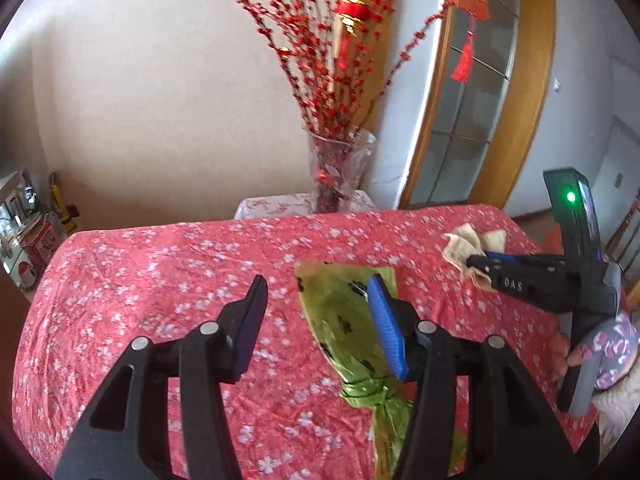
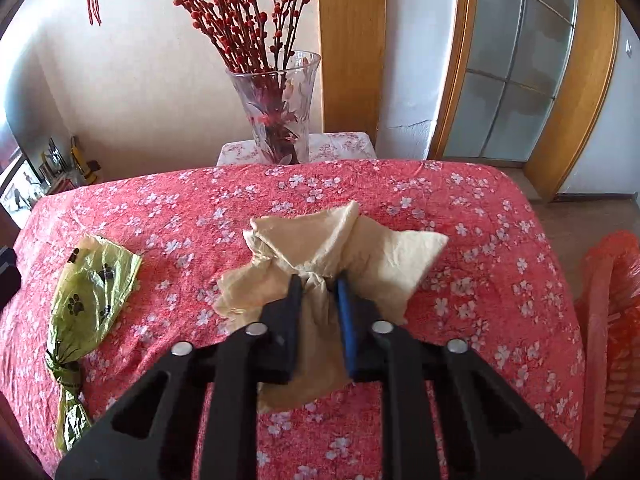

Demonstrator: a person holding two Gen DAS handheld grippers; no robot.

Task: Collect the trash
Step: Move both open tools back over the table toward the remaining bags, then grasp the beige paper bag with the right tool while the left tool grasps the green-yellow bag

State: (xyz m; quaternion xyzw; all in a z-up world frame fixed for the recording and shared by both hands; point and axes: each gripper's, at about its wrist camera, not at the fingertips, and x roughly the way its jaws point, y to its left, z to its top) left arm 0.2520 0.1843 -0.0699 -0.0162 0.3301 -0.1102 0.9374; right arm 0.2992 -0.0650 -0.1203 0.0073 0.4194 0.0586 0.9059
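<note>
Trash collection barely begun: your right gripper [image 2: 318, 280] pinches the beige tissue [image 2: 320, 240]; left gripper [image 1: 316, 284] gapes beside the untouched green bag [image 1: 344, 320].

A red floral tablecloth [image 2: 460, 208] is spread under the jaws. Straight ahead past them, a glass vase [image 2: 278, 108] of red berry branches [image 2: 240, 4] is parked on a small stand [image 2: 340, 144]. A wood-framed glass door [image 2: 516, 64] is seen ahead to the right, clutter [image 1: 28, 232] off to the far left.
</note>
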